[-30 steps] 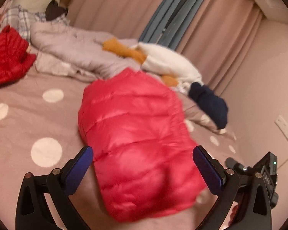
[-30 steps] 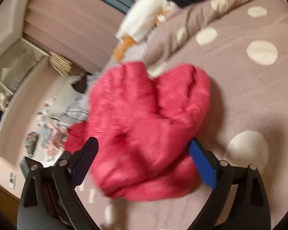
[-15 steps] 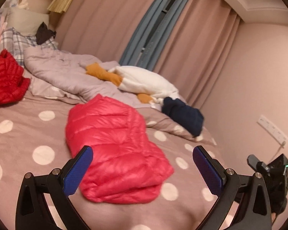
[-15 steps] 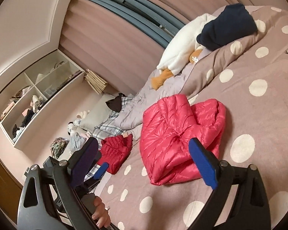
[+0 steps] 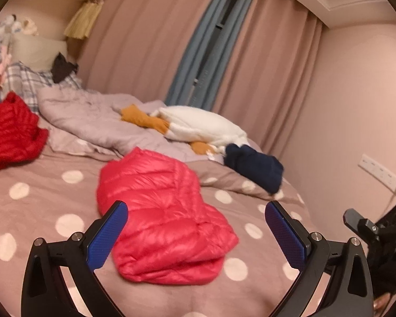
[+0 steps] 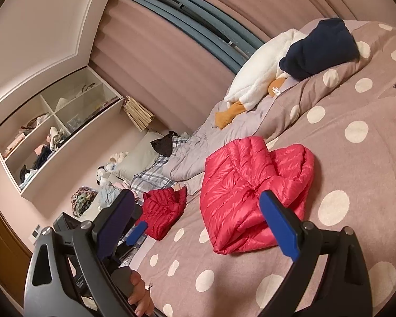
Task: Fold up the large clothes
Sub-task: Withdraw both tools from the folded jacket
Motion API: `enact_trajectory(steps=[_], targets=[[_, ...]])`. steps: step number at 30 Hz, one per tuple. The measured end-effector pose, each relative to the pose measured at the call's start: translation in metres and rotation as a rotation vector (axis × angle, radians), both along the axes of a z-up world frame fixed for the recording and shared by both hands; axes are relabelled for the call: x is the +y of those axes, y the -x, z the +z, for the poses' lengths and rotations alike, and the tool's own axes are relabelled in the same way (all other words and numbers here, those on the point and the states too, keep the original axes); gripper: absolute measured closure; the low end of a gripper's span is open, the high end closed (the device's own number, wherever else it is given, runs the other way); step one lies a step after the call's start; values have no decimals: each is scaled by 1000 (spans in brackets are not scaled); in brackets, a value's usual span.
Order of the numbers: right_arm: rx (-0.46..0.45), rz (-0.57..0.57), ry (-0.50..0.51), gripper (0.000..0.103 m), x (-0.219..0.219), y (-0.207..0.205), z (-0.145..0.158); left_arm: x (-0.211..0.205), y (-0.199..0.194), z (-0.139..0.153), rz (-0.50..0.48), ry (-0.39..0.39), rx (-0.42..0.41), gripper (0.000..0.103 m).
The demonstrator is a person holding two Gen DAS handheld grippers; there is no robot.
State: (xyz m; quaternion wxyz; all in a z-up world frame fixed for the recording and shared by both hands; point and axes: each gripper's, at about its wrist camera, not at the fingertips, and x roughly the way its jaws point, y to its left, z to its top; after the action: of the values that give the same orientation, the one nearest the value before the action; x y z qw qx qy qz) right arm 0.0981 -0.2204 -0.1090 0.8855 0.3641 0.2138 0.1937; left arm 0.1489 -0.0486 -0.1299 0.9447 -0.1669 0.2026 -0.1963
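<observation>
Pink jacket [image 5: 166, 219] folded on bed [image 5: 39, 206]; red jacket [image 5: 10, 132] at ten o'clock left. Both tongs [image 5: 195, 235] [image 6: 195, 227] spread, empty.

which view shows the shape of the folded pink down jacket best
The right wrist view: it looks down on the pink down jacket, showing both folded lobes and the crease between them on the polka-dot bedspread. The left wrist view shows the jacket low and end-on, slightly blurred, one corner behind a fingertip.
</observation>
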Motion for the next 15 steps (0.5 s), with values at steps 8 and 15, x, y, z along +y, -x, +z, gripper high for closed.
enact_trajectory(steps=[8, 15], targets=[[14, 0, 32, 6, 9, -16, -2, 18, -17, -2, 74, 3, 17, 0], [35, 3, 81, 8, 21, -39, -7, 24, -32, -8, 108, -4, 26, 0]])
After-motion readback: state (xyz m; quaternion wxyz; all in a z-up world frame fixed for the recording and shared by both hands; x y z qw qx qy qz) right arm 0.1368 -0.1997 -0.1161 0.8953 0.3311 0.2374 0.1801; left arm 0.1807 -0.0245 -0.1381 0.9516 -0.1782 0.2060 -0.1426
